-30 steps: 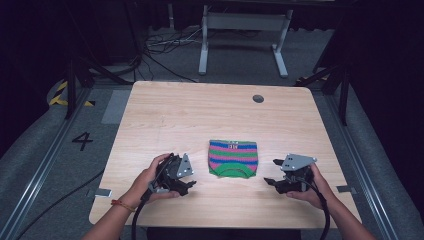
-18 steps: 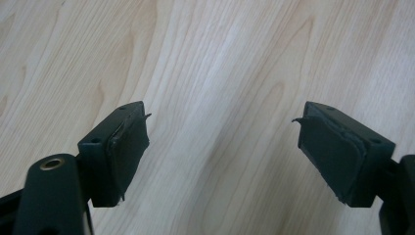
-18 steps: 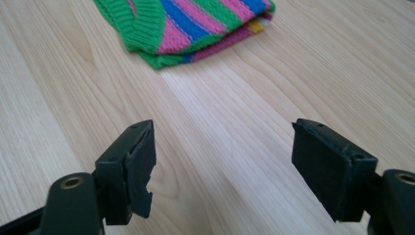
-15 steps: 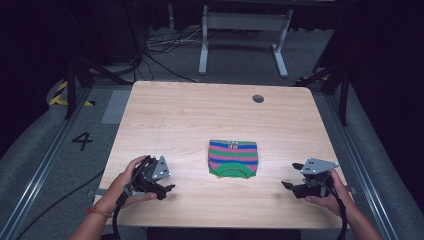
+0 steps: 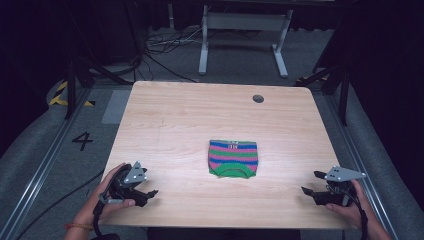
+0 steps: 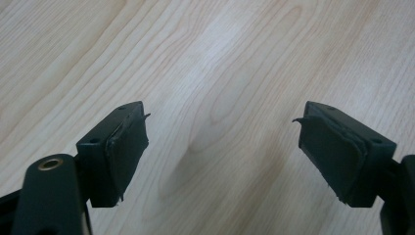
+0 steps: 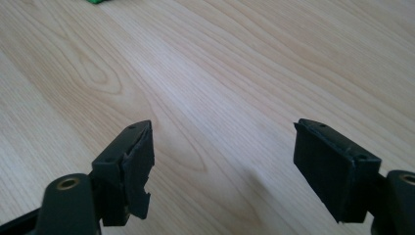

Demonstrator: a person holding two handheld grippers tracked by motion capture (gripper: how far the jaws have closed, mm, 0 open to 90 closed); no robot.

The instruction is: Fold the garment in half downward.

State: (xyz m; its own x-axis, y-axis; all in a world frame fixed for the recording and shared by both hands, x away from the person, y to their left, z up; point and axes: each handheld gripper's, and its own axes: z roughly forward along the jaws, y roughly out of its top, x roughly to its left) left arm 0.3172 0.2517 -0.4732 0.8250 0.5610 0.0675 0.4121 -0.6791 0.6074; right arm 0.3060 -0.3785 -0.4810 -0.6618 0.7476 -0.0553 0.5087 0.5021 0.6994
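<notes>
A folded knit garment with pink, blue and green stripes lies flat on the wooden table, a little in front of its middle. My left gripper rests near the front left corner, well left of the garment, held by a hand. In the left gripper view its jaws stand open over bare wood. My right gripper sits near the front right corner, right of the garment. Its jaws are open too, with nothing between them; a green scrap of the garment peeks in at the top edge.
A round cable hole sits at the table's back right. Behind the table stand a white metal frame and loose cables on the floor. A floor mark "4" lies to the left.
Both hands have drawn away from the garment, the left gripper outward to the left and the right gripper outward to the right, toward the front corners. The garment has stayed where it was.
</notes>
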